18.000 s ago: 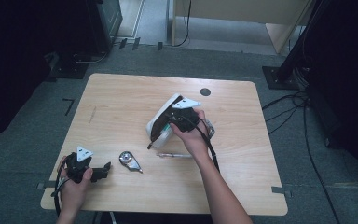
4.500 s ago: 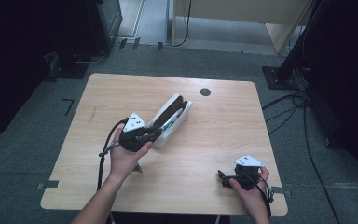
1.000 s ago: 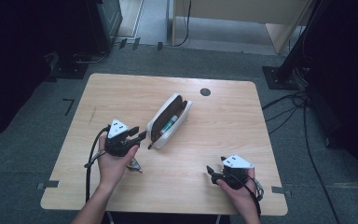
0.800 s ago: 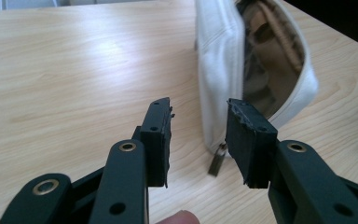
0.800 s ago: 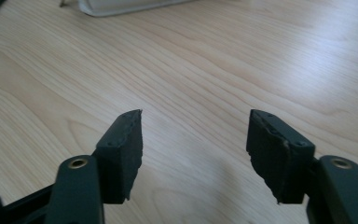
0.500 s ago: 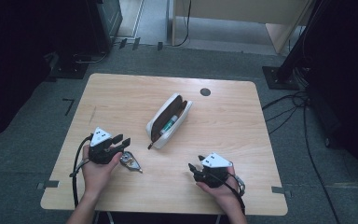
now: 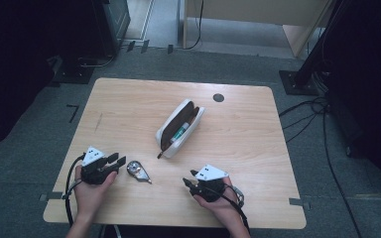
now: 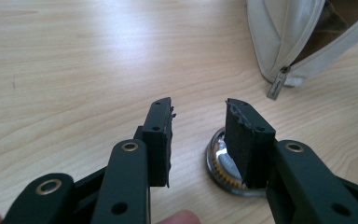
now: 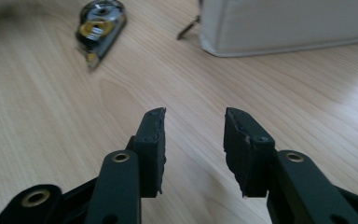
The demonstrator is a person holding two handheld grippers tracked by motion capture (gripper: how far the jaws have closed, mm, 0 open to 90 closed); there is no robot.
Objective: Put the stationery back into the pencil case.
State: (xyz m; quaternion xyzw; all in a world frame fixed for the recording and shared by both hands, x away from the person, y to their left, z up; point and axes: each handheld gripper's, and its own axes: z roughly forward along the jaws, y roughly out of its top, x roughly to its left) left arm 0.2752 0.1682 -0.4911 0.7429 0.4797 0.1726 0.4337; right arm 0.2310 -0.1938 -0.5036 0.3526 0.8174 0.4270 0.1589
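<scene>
A white pencil case (image 7: 179, 127) lies unzipped in the middle of the wooden table (image 7: 129, 104), a green-labelled item inside it; its zip pull (image 8: 277, 86) hangs at the near end. A small clear correction-tape dispenser (image 7: 138, 171) lies in front of it. My left gripper (image 7: 116, 160) rests open at the table's front left, its right jaw partly covering the dispenser (image 8: 219, 168) in the left gripper view. My right gripper (image 7: 188, 180) sits open at the front right, pointing toward the dispenser (image 9: 98, 25) and the case (image 9: 284, 25), nothing between its jaws.
A dark round grommet (image 7: 218, 97) is set in the table near its far edge. Cables (image 7: 327, 134) trail on the grey floor to the right. A black stand base (image 7: 297, 79) and a wooden cabinet (image 7: 258, 20) stand beyond the table.
My left gripper has pulled back from the pencil case to the front left beside the dispenser. My right gripper has shifted left along the front edge. The case lies unzipped, unheld.
</scene>
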